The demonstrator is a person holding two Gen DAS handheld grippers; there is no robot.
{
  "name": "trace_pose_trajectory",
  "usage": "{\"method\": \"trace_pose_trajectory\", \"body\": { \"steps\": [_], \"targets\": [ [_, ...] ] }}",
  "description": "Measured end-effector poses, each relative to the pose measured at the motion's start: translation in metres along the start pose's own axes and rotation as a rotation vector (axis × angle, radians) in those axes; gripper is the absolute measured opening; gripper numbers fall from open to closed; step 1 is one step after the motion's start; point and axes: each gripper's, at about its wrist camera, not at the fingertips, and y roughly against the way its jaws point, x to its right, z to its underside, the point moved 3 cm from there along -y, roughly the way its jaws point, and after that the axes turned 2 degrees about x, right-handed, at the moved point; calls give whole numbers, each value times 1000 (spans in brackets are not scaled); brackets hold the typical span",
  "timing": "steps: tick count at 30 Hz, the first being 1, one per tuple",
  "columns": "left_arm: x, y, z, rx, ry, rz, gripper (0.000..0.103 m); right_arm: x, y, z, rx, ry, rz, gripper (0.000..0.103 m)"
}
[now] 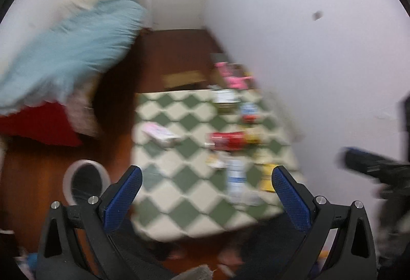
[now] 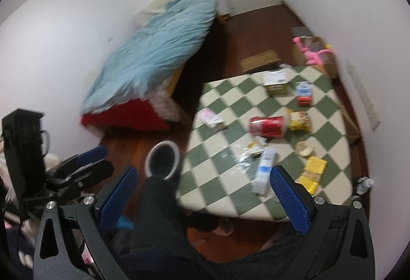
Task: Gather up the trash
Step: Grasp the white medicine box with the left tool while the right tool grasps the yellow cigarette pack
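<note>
Litter lies on a green-and-white checked table (image 2: 225, 90) (image 1: 159, 111): a red can (image 2: 267, 126) (image 1: 226, 140) on its side, a white-blue carton (image 2: 265, 169) (image 1: 235, 177), yellow packets (image 2: 314, 172), a green box (image 2: 276, 84), a pink wrapper (image 2: 210, 118) (image 1: 160, 134). A white-rimmed bin (image 2: 162, 159) (image 1: 85, 181) stands on the floor left of the table. My left gripper (image 1: 206, 193) and right gripper (image 2: 202, 190) both hover open above the table's near edge, holding nothing. The left gripper (image 2: 84, 164) also shows in the right wrist view.
A bed with a light blue quilt (image 2: 153, 59) and red cover sits at the left wall. A cardboard box (image 2: 258, 59) and pink toys (image 2: 315, 49) lie beyond the table. White walls close in on the right. A person's dark-clothed legs (image 2: 164, 216) are below.
</note>
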Motion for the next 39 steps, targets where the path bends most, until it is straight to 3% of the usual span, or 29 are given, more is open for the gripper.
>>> {"method": "trace_pose_trajectory", "body": {
  "steps": [5, 10, 14, 19, 24, 26, 27, 35, 36, 38, 39],
  "targets": [
    [-11, -94, 29, -123, 0, -136, 103, 56, -35, 15, -1, -123, 160, 103],
    [-11, -170, 62, -228, -27, -213, 103, 140, -101, 44, -81, -247, 318, 103],
    [-6, -227, 84, -329, -40, -240, 103, 198, -160, 67, -154, -351, 394, 84],
    [1, -270, 96, -394, -36, -247, 103, 243, -226, 85, -235, -409, 481, 82],
    [16, -286, 95, -419, -35, -214, 103, 255, -264, 93, -296, -377, 520, 79],
    [32, -290, 92, -427, -48, -174, 103, 255, -271, 97, -317, -342, 539, 61],
    [39, -289, 91, -432, -53, -155, 103, 253, -271, 97, -307, -306, 552, 58],
    [107, -318, 84, -513, -107, 48, 102, 279, -234, 123, -332, -335, 556, 58],
    [114, -325, 86, -532, -121, 60, 99, 283, -232, 126, -336, -345, 552, 58],
    [124, -333, 92, -561, -140, 62, 80, 283, -230, 125, -329, -349, 540, 59],
    [126, -336, 95, -571, -146, 59, 64, 284, -230, 126, -330, -345, 543, 59]
  ]
}}
